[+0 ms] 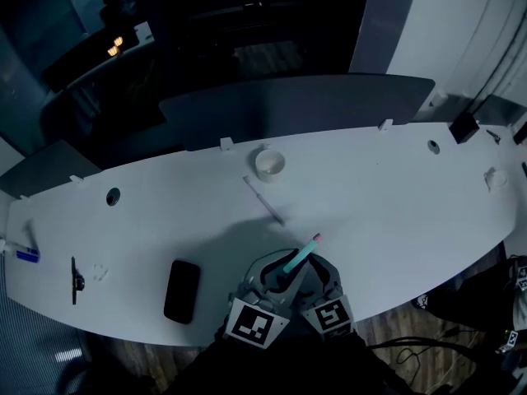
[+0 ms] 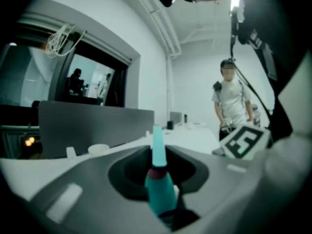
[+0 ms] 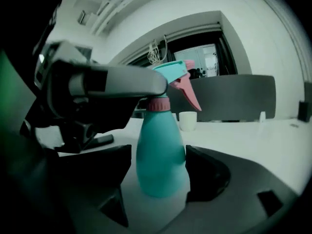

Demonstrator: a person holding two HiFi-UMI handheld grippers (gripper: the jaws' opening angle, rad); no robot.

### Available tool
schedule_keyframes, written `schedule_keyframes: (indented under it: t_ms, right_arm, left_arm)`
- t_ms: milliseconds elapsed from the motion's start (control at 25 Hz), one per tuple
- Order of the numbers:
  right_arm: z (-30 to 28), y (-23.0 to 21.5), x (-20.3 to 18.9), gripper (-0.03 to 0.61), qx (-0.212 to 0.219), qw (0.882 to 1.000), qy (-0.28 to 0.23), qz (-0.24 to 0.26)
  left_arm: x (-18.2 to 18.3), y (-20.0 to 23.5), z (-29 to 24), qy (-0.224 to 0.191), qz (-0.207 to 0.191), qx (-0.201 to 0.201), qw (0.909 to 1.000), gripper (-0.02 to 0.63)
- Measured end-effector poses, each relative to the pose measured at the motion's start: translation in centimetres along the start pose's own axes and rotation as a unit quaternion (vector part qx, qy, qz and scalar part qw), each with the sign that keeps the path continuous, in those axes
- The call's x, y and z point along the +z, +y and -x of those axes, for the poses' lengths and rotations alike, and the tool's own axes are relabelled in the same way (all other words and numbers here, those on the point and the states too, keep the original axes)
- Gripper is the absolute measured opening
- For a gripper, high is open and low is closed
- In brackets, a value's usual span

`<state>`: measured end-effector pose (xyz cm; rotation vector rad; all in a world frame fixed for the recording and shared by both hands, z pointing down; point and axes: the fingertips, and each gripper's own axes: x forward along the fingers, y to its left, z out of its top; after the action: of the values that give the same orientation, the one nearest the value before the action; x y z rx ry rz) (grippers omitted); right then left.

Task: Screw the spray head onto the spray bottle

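Note:
A teal spray bottle (image 3: 162,155) stands upright on the white table (image 1: 395,220), wearing its teal spray head (image 3: 171,70) with a pink trigger and pink collar. My left gripper (image 3: 122,82) reaches in from the left and is shut on that spray head; its own view shows the teal head (image 2: 159,186) pinched between the jaws. The right gripper (image 3: 161,174) sits around the bottle's body, jaws open; a thin gap shows at the left jaw. From above, both grippers crowd the table's near edge, left (image 1: 272,282) and right (image 1: 317,278), and only the spray head's top (image 1: 299,255) shows.
A white cup (image 1: 269,164) and a pen (image 1: 263,200) lie beyond the grippers. A black phone (image 1: 182,290) lies to the left, a black tool (image 1: 75,280) and a blue marker (image 1: 25,253) farther left. A grey divider (image 1: 288,105) backs the table. A person (image 2: 231,104) stands at its end.

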<state>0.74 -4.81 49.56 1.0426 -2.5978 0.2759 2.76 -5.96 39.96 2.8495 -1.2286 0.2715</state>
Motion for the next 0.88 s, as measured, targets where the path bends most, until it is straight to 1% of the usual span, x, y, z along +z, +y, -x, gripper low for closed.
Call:
schedule_keyframes:
  t_ms: [40, 80, 120, 160, 200, 240, 280, 320, 400, 440, 480, 520, 560, 600, 640, 720, 800, 880]
  right_arm:
    - [-0.7, -0.1, -0.1, 0.327, -0.021, 1.0, 0.013, 0.019]
    - [-1.1, -0.3, -0.2, 0.327, -0.028, 0.999, 0.022, 0.036]
    - [-1.4, -0.4, -0.2, 0.327, -0.019, 0.998, 0.026, 0.048]
    - [-1.4, -0.3, -0.2, 0.327, 0.001, 0.998, 0.026, 0.058]
    - [-1.3, -0.2, -0.3, 0.327, 0.03, 0.997, 0.024, 0.069]
    - [-1.1, -0.1, -0.5, 0.327, 0.063, 0.994, 0.023, 0.083]
    - [-1.0, 0.1, -0.8, 0.327, 0.101, 0.99, 0.023, 0.1]
    - [-0.7, 0.4, -1.0, 0.327, 0.142, 0.982, 0.024, 0.12]
    - [-0.2, 1.0, -1.4, 0.327, 0.223, 0.961, 0.026, 0.159]
    - [0.0, 1.3, -1.5, 0.327, 0.258, 0.95, 0.026, 0.176]
    - [0.2, 1.6, -1.6, 0.327, 0.287, 0.939, 0.026, 0.187]
    - [0.3, 1.7, -1.6, 0.327, 0.307, 0.932, 0.026, 0.191]
    - [0.4, 1.7, -1.6, 0.327, 0.32, 0.928, 0.027, 0.188]
    - [0.4, 1.6, -1.5, 0.327, 0.324, 0.928, 0.027, 0.182]
    - [0.3, 1.6, -1.5, 0.327, 0.322, 0.93, 0.027, 0.174]
    - [0.2, 1.5, -1.4, 0.327, 0.307, 0.938, 0.023, 0.158]
    - [0.1, 1.5, -1.5, 0.327, 0.287, 0.946, 0.018, 0.147]
    - [0.1, 1.6, -1.6, 0.328, 0.271, 0.952, 0.015, 0.14]
  left_arm:
    - [0.0, 0.1, -0.1, -0.004, 0.005, 0.013, 0.9999, 0.091]
    - [0.0, 0.3, -0.1, -0.006, 0.009, 0.019, 0.9998, 0.091]
    - [-0.1, 0.3, -0.2, -0.006, 0.012, 0.014, 0.9998, 0.091]
    - [-0.1, 0.3, -0.2, -0.002, 0.011, -0.002, 0.9999, 0.091]
    - [-0.1, 0.1, -0.2, 0.005, 0.006, -0.028, 0.9996, 0.091]
    - [-0.2, -0.2, -0.2, 0.017, -0.004, -0.062, 0.9979, 0.091]
    - [-0.3, -0.5, 0.0, 0.034, -0.018, -0.101, 0.9942, 0.091]
    - [-0.6, -0.9, 0.2, 0.054, -0.034, -0.141, 0.988, 0.091]
    - [-1.1, -1.6, 0.8, 0.094, -0.061, -0.215, 0.9701, 0.091]
    - [-1.2, -2.0, 1.1, 0.104, -0.071, -0.245, 0.9612, 0.091]
    - [-1.3, -2.2, 1.3, 0.108, -0.076, -0.267, 0.9544, 0.092]
    - [-1.2, -2.4, 1.4, 0.106, -0.078, -0.28, 0.9507, 0.092]
    - [-1.1, -2.4, 1.3, 0.1, -0.075, -0.285, 0.9504, 0.092]
    - [-1.0, -2.2, 1.2, 0.09, -0.07, -0.281, 0.9529, 0.092]
    - [-0.9, -2.0, 1.1, 0.077, -0.064, -0.271, 0.9574, 0.092]
    - [-0.6, -1.4, 0.9, 0.051, -0.057, -0.235, 0.9688, 0.104]
    - [-0.2, -1.0, 0.9, 0.029, -0.059, -0.208, 0.976, 0.202]
    - [0.1, -1.0, 1.2, 0.017, -0.053, -0.203, 0.9775, 0.262]
